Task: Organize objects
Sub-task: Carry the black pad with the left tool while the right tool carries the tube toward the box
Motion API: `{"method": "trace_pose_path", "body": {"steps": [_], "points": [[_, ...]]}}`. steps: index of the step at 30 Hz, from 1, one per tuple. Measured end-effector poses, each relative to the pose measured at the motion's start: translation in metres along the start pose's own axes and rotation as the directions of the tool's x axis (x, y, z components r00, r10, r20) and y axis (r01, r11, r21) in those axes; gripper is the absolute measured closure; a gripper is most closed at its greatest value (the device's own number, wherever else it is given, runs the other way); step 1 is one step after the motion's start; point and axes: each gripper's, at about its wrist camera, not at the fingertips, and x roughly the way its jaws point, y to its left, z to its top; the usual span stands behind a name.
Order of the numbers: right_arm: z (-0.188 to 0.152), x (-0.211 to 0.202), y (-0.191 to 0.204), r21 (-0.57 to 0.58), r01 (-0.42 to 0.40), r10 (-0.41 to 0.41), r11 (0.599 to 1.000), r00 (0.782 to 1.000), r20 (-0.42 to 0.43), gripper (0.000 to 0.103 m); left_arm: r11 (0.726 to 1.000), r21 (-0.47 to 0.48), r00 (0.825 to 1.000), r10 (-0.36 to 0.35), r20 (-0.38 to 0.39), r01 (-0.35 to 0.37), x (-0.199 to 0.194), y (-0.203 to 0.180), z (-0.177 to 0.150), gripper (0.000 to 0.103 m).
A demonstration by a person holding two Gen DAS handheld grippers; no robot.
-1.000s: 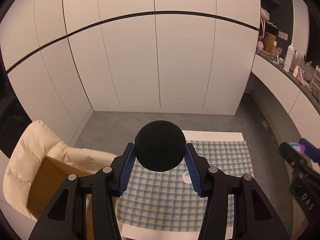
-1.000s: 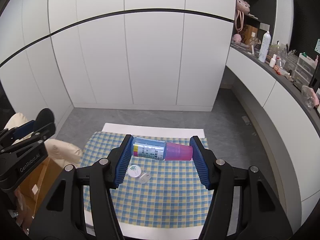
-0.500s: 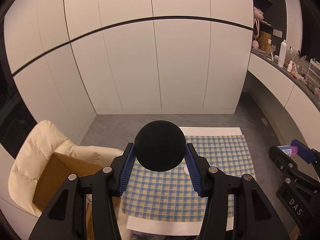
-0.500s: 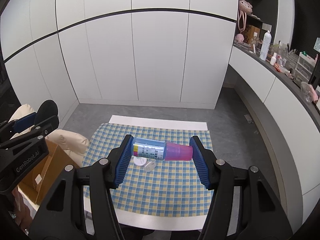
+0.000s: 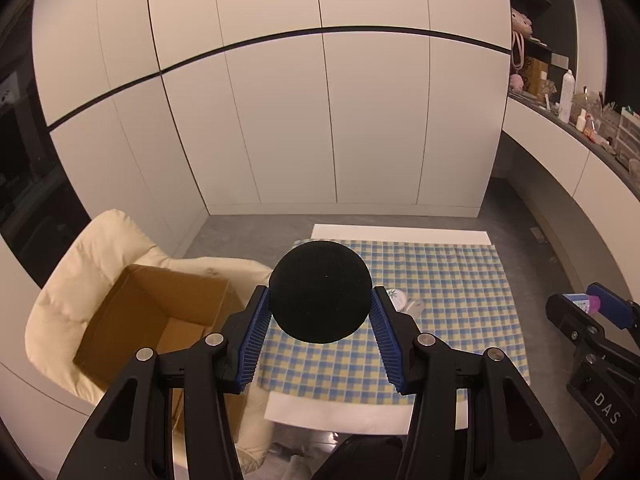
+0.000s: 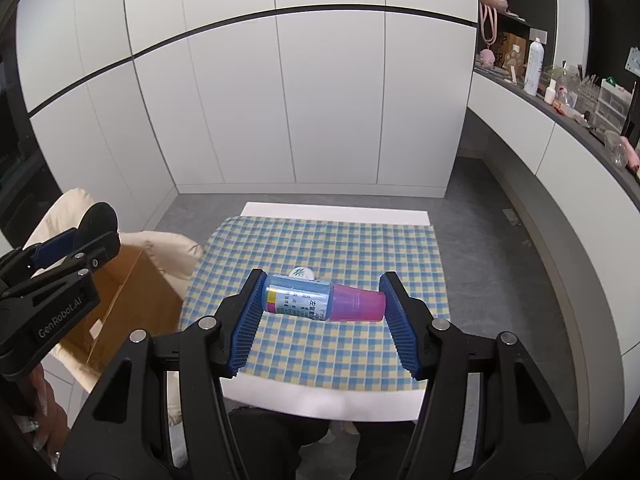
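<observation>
Left hand-held gripper (image 5: pixel 320 320) clamps a black ball (image 5: pixel 319 290) near an open cardboard box (image 5: pixel 160 320) on a cream chair (image 5: pixel 72 276); right hand-held gripper (image 6: pixel 322 308) grips a blue can (image 6: pixel 298 298) nested in a pink cup (image 6: pixel 358 304) above the checkered-cloth counter (image 6: pixel 360 248).

Matt black foam ball (image 5: pixel 319 291), cardboard box (image 5: pixel 160 320), checked cloth (image 6: pixel 320 248), glossy pink plastic cup (image 6: pixel 358 304)

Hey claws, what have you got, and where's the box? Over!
Left gripper shut on black ball. Right gripper shut on blue bottle, pink cap. Cardboard box open on chair, left. Nothing in the way.
</observation>
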Motion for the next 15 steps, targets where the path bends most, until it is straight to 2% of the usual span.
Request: {"method": "trace_pose_path", "body": {"steps": [7,15], "points": [[-0.038,-0.013,0.006,-0.029,0.009,-0.010,1.000,1.000,-0.016,0.043,1.000,0.025,1.000,-0.003,0.015,0.003,-0.026,-0.003,-0.032,0.052],[-0.077,-0.034,0.011,-0.041,0.002,-0.003,0.999,1.000,-0.022,0.043,1.000,0.005,1.000,-0.024,0.005,0.024,-0.043,0.006,-0.062,0.052]]}}
